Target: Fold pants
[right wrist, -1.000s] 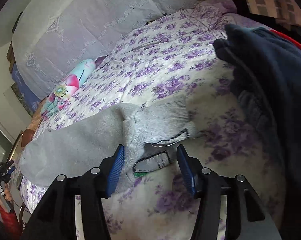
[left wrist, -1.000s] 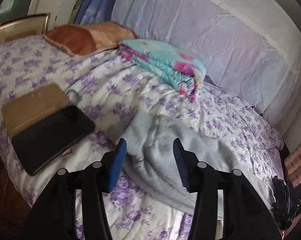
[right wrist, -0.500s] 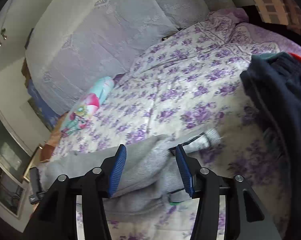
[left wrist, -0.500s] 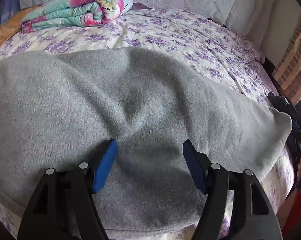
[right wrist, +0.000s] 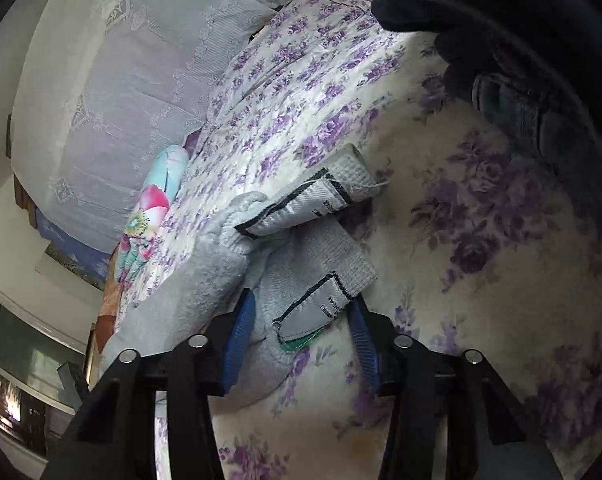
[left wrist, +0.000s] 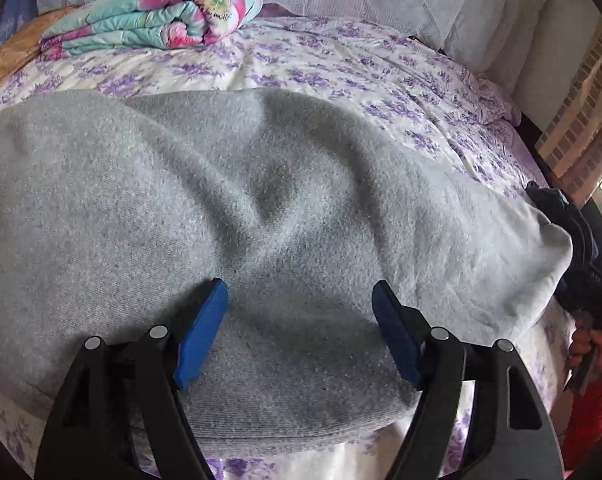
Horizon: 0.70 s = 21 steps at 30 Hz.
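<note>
Grey fleece pants (left wrist: pixel 261 208) lie spread across the purple-flowered bed sheet (left wrist: pixel 381 76). My left gripper (left wrist: pixel 299 320) is open, its blue pads low over the wide grey cloth near the bed's front edge. In the right wrist view the pants' ribbed cuffs (right wrist: pixel 321 264) with striped labels lie on the sheet (right wrist: pixel 481 240). My right gripper (right wrist: pixel 301 328) is open, its pads on either side of the nearer cuff, gripping nothing.
A rolled turquoise and pink blanket (left wrist: pixel 157 20) lies at the back of the bed and shows in the right wrist view (right wrist: pixel 149 224). Dark navy clothing (right wrist: pixel 521 60) lies at the right; it also shows at the bed's right edge (left wrist: pixel 581 248). A white curtain (right wrist: pixel 121 100) hangs behind.
The left gripper swung from the tablet side and dropped low over the pants. The right gripper lifted, then came down and rolled around the nearer cuff.
</note>
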### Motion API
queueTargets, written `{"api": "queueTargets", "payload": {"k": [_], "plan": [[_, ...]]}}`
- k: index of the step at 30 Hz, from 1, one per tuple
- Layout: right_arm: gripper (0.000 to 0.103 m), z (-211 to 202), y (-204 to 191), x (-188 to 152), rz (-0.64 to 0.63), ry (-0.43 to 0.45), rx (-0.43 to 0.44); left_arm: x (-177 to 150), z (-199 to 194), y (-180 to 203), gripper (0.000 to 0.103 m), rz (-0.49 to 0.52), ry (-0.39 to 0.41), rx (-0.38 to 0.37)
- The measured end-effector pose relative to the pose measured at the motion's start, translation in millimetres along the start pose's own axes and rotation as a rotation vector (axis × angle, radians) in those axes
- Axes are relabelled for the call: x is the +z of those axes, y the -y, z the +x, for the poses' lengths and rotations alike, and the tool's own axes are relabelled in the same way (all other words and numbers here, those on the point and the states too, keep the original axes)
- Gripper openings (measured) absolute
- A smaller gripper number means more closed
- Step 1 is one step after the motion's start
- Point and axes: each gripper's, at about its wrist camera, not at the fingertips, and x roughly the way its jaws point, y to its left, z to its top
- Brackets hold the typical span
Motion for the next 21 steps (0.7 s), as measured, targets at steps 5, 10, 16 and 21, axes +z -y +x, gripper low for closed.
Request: {"api": "queueTargets", "payload": {"k": [5,10,16,21], "plan": [[0.007,-35.6,-26.2,6.5,-0.104,0.156,0.072,-5.3,-2.1,7.9,0.072,0.048,0.012,0.056],[0.011,-17.0,3.7,0.9,-0.131,-0.004,-0.090,-6.4,-3.5,4.9,0.071,0.055,0.005,0.038],[0.026,-74.1,-1.5,-4.1,-0.158,0.204,-0.184,24.2,-43.6,0.2,0.071,-0.043,0.078,-0.048],[0.026,-73.6,-72.3,-5.9,-0.372,0.235,-0.075,75.5,-37.9,23.3,0.072,-0.012,0.113,-0.096]]}}
